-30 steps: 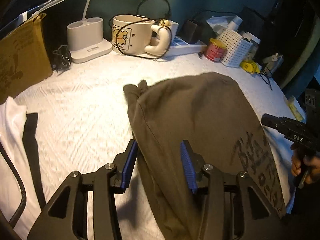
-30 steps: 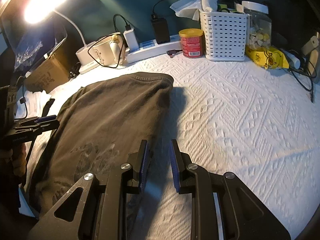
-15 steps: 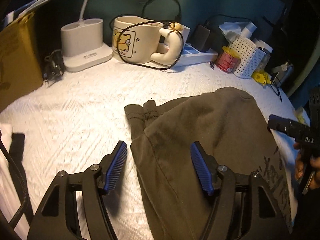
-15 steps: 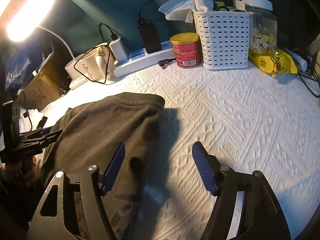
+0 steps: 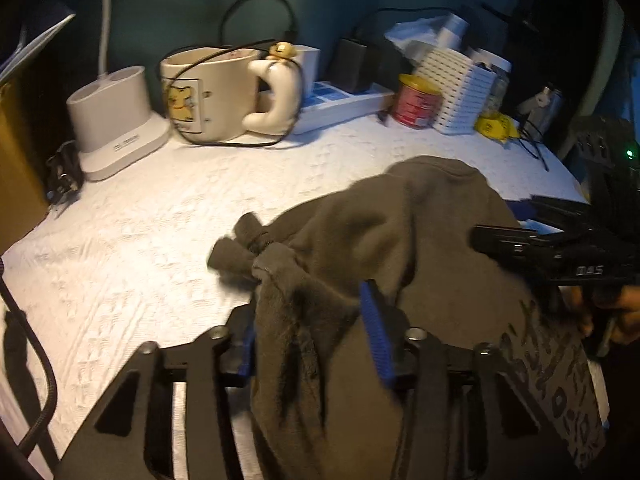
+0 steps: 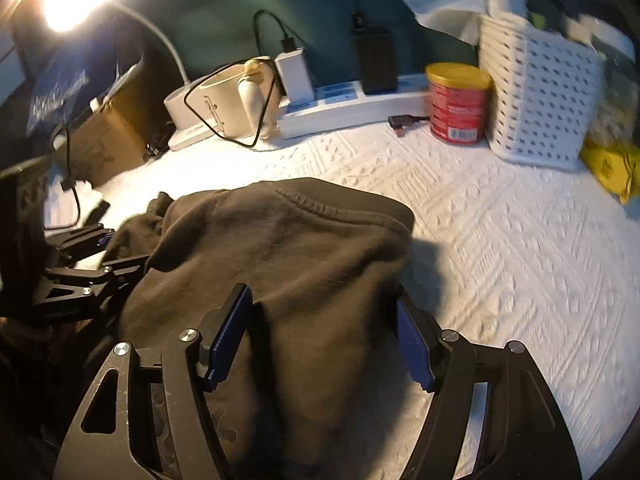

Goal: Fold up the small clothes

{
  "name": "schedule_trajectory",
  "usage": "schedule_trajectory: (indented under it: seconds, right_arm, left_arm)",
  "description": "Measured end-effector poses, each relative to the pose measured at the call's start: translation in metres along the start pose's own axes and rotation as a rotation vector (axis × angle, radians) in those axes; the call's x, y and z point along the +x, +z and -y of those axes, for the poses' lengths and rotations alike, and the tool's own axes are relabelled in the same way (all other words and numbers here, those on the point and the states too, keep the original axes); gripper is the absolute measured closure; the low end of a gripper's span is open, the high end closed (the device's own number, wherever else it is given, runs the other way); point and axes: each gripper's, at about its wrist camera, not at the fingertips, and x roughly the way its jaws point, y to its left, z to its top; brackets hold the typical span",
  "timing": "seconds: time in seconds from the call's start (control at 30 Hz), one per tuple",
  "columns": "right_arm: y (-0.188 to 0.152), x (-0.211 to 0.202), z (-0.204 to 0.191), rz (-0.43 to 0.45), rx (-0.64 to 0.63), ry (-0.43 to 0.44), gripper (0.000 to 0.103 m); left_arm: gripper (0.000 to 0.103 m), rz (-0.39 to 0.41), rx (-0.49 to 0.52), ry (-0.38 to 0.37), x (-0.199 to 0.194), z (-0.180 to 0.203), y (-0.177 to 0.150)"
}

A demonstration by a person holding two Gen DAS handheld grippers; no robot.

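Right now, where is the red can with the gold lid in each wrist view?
Left wrist: red can sits upper right of centre, just left of the white basket.
Right wrist: red can sits upper right, again left of the basket.
Shared landmark: cream mug.

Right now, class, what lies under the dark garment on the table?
Around the dark garment the white textured cloth shows and runs beneath its edges. Whatever else sits directly under the fabric is covered, so it cannot be seen in either wrist view.
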Motion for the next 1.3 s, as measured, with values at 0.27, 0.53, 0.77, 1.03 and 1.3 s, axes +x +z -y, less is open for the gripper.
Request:
schedule_trajectory:
  seconds: [0.27,0.53,0.77,1.03,1.3]
  right_arm:
    - [0.002,0.008,-0.025,-0.016,-0.095,0.019,0.065]
    - [0.0,-0.001,-0.031,0.025,-0.105,0.058,0.085]
    - [-0.001,-0.029,-0.031,0.091,-0.085,0.069,0.085]
    - [-0.001,-0.067,-0.037,0.161,-0.085,0.088,0.085]
    - [-0.007,-0.117,-0.057,0.25,-0.13,0.079,0.086]
  left_arm:
    - [0.082,0.0,0.051,-0.037,0.001,0.016,0.0]
    - [0.086,0.026,0.093,-0.018,-0.006,0.032,-0.001]
    - [0.086,0.088,0.076,-0.008,-0.031,0.045,-0.001]
    - [0.086,0.193,0.105,0.009,-0.072,0.064,0.0]
    - [0.086,0.305,0.169,0.031,-0.112,0.088,-0.008]
